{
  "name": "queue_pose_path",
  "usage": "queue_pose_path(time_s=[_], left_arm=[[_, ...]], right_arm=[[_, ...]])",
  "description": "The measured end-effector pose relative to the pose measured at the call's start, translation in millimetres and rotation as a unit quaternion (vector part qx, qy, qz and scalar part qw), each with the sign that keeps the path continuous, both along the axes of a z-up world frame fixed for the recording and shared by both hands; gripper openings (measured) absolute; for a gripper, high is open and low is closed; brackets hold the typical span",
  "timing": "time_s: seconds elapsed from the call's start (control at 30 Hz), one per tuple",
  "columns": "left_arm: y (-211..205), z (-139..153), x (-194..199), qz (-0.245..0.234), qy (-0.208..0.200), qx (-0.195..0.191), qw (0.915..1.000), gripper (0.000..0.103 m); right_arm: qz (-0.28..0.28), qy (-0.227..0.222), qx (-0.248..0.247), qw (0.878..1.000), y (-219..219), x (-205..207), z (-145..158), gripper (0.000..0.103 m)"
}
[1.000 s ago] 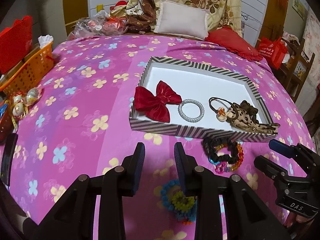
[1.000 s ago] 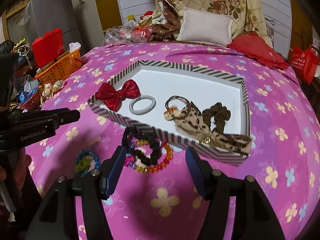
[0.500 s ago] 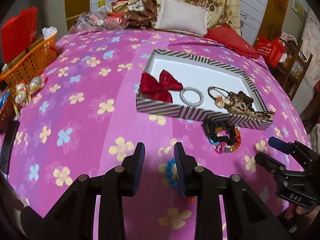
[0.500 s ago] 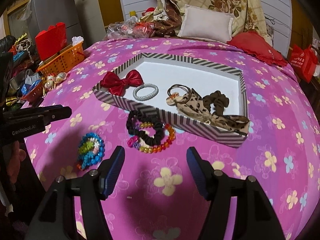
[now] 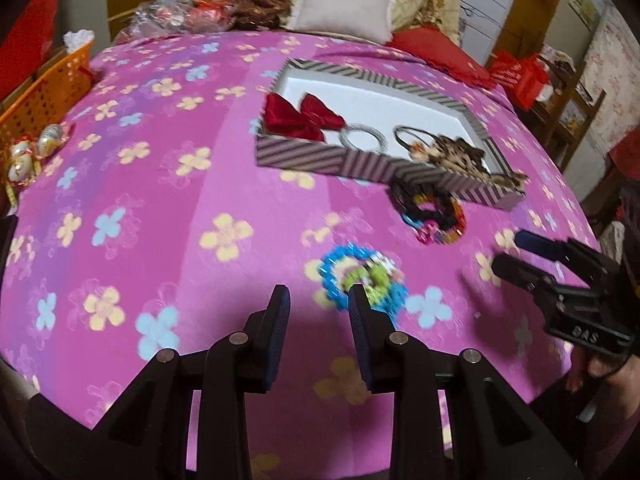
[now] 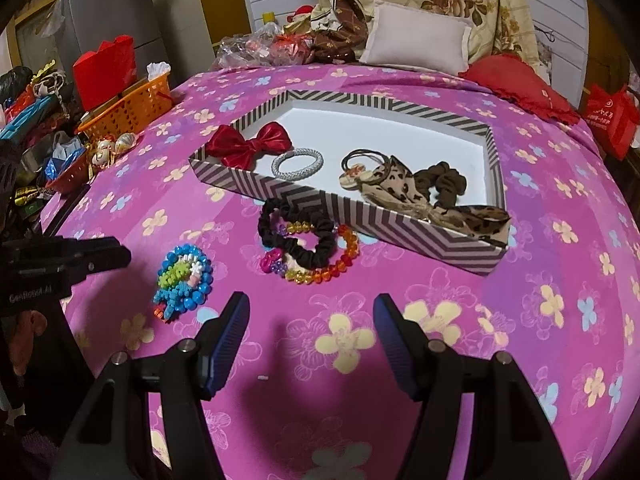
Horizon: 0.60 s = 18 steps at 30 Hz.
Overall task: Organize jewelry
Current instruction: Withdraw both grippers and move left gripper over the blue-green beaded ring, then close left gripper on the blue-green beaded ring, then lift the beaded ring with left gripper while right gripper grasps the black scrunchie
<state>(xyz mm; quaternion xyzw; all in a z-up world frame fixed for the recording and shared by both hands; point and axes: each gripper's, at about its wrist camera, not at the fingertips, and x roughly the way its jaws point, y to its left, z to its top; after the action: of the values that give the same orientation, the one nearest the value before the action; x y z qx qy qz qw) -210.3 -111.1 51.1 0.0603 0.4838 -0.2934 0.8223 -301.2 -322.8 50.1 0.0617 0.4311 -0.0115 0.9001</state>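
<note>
You can read little here. On the body of your right claw [image 5: 505, 254], seen from the left wrist, pale letters spell "DAS", blurred by motion. On the side of your left claw [image 6: 116, 255], seen from the right wrist, the mark reads "GenRobot.AI", soft but legible. The red bag [image 6: 610, 120] beside the bed carries a round white logo and a line of white characters, too small for you to make out. A small blue sticker sits high on the fridge [image 6: 108, 4]; its print cannot be read.
</note>
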Motion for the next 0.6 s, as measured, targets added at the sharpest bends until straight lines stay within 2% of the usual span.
queue_pose_path(time_s=[0.47,0.6], left_arm=[[-24.6,-14.6,-3.6,-0.038,0.026,-0.003,0.9990,0.033],[-27.1,-17.0,-2.5,-0.041,0.034,-0.005,0.9986,0.036]], right_arm=[[0.000,0.006,0.002,1.000,0.3,6.5,-6.4,0.067],[0.003,0.004,0.003,1.000,-2.5,15.0,-7.8,0.067]])
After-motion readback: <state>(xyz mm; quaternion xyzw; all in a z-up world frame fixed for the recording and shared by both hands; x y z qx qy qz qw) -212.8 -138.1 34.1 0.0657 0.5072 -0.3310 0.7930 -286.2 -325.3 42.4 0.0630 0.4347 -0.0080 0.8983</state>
